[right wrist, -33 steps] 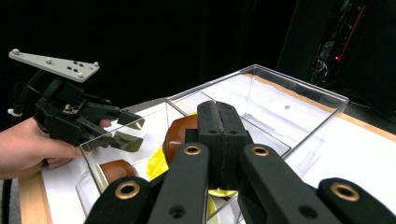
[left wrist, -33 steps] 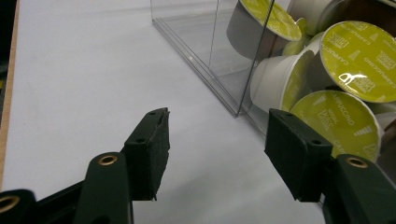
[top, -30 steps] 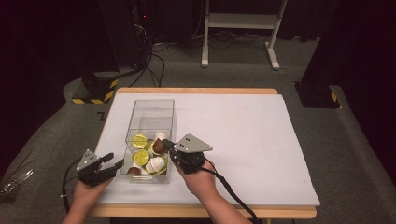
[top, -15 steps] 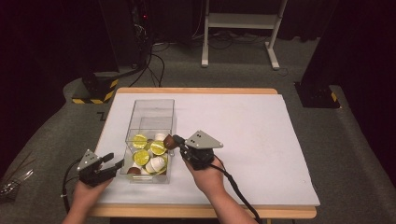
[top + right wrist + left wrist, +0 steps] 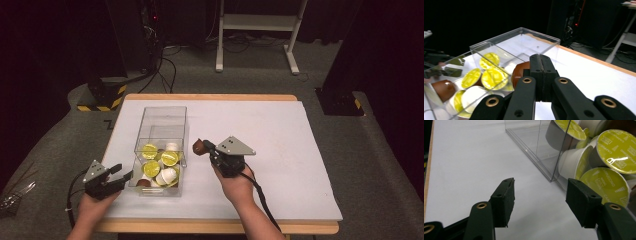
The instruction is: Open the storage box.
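A clear plastic box [image 5: 161, 109] stands on the white table top and holds several capsules [image 5: 165, 159] with yellow-green lids, plus white and brown ones. My right gripper [image 5: 205, 146] hovers just right of the box, shut on a brown capsule [image 5: 199, 146]. In the right gripper view the jaws are pressed together at the tip [image 5: 540, 57] and the brown capsule [image 5: 520, 71] hangs at their left side, beside the box [image 5: 517, 34]. My left gripper [image 5: 123, 175] rests by the box's near left corner. Its fingers [image 5: 504, 199] stand wide open with nothing between them, next to the box wall [image 5: 544, 145].
The far half of the box is bare inside. Another brown capsule [image 5: 444, 88] lies at the box's near end. The white sheet [image 5: 280, 130] spreads wide to the right of the box. A white stand [image 5: 255, 30] and cables lie on the floor beyond the table.
My right gripper has moved to the right, away from over the box, carrying the brown capsule. The left gripper has stayed where it was, open.
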Demonstrator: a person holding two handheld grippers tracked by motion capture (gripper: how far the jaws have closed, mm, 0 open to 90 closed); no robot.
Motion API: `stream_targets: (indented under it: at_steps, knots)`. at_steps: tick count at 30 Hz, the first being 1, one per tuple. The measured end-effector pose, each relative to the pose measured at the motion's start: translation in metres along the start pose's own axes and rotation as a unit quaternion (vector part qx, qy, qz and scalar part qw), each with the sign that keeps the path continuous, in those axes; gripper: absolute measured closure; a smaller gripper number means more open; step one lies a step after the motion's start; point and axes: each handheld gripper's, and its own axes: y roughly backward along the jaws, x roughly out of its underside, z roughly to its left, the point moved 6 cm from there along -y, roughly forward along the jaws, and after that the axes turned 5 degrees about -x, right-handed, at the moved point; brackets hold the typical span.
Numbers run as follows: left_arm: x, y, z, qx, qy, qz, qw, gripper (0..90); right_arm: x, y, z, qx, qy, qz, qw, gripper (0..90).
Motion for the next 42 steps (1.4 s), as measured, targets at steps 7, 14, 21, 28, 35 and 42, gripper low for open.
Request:
stream_targets:
  at_steps: [7, 14, 21, 28, 35, 42]
  knots:
    - [0.0, 0.0, 0.0, 0.0, 0.001, 0.0, 1.0, 40.2, 0.006, 0.009, -0.02, 0.025, -0.008, 0.007, 0.9996, 90.0]
    - [0.0, 0.0, 0.0, -0.001, 0.001, 0.001, 1.0, 40.2, 0.015, 0.016, -0.041, 0.049, -0.016, 0.013, 0.9986, 90.0]
    - [0.0, -0.001, 0.0, -0.002, 0.002, 0.003, 1.0, 40.1, 0.024, 0.022, -0.06, 0.07, -0.028, 0.019, 0.9969, 90.0]
    - [0.0, 0.0, 0.0, -0.001, 0.002, 0.002, 1.0, 40.1, 0.04, 0.025, -0.08, 0.093, -0.043, 0.032, 0.9942, 90.0]
    - [0.0, 0.0, 0.0, -0.001, 0.0, 0.003, 1.0, 40.1, 0.052, 0.03, -0.095, 0.111, -0.052, 0.041, 0.9916, 90.0]
    - [0.0, 0.0, 0.0, -0.002, -0.002, 0.004, 1.0, 40.1, 0.066, 0.037, -0.112, 0.129, -0.065, 0.052, 0.9881, 90.0]
